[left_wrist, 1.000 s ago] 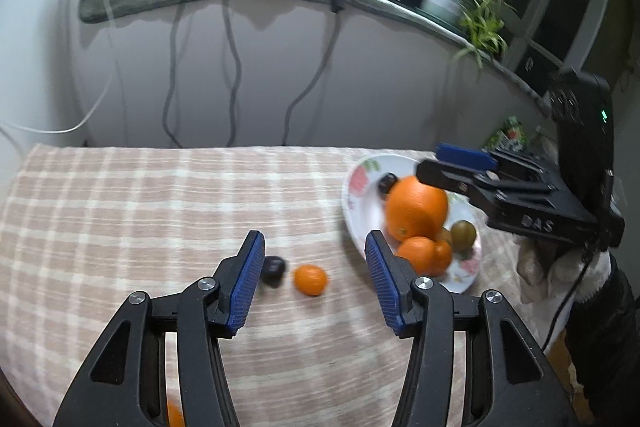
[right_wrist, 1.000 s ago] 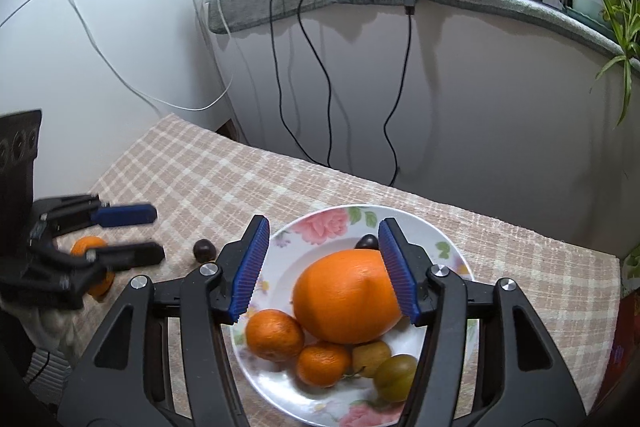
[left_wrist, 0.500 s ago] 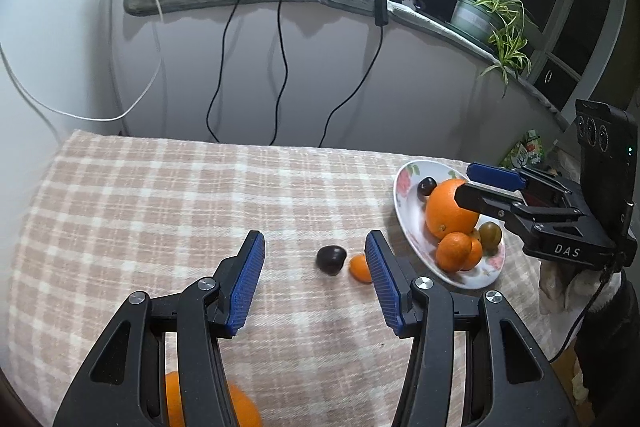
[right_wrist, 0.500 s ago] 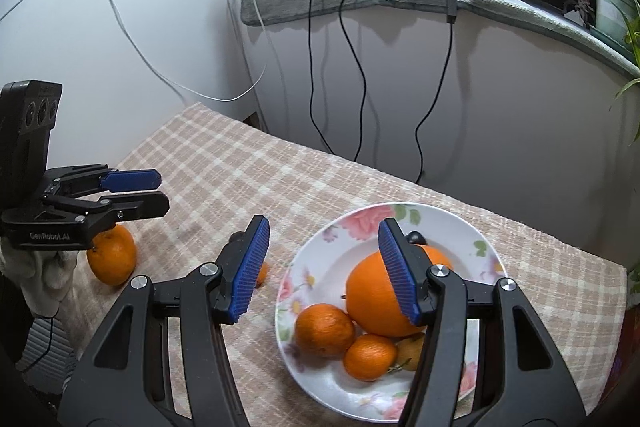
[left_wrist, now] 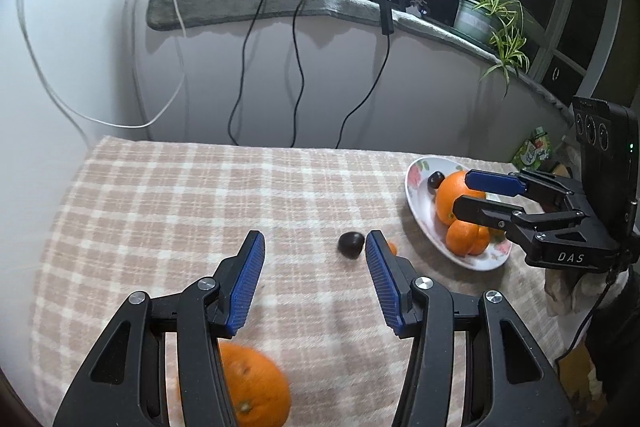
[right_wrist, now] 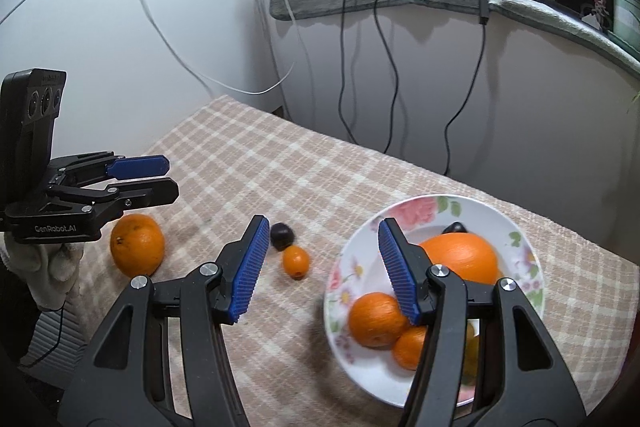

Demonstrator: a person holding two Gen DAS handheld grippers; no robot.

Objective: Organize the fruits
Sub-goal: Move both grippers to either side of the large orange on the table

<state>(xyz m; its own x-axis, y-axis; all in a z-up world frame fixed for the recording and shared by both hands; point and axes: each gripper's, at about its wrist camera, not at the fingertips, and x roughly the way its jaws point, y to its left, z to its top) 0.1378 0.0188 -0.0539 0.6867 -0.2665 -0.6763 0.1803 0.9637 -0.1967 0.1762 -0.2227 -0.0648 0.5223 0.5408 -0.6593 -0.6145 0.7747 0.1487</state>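
A floral plate point(right_wrist: 416, 215) point(left_wrist: 416, 183) holds a big orange point(right_wrist: 460, 255), smaller oranges point(right_wrist: 374, 319) and a dark plum at the back. On the checked cloth lie a dark plum point(right_wrist: 283, 234) point(left_wrist: 351, 244), a small kumquat point(right_wrist: 296, 261) and a loose orange point(right_wrist: 137, 245) point(left_wrist: 256, 387). My left gripper point(left_wrist: 314, 247) point(right_wrist: 164, 175) is open and empty, above the loose orange. My right gripper point(right_wrist: 320, 231) point(left_wrist: 460, 191) is open and empty, between the kumquat and the plate.
The table's far edge meets a white wall with hanging black cables point(left_wrist: 296, 67). A grey ledge point(left_wrist: 280, 7) carries chargers, a ring light and a potted plant point(left_wrist: 488, 15). A snack packet point(left_wrist: 534, 151) lies beyond the plate.
Both grippers have pulled back and to the left. The left one now has the loose orange under it; the right one has left the plate and faces the kumquat and plum.
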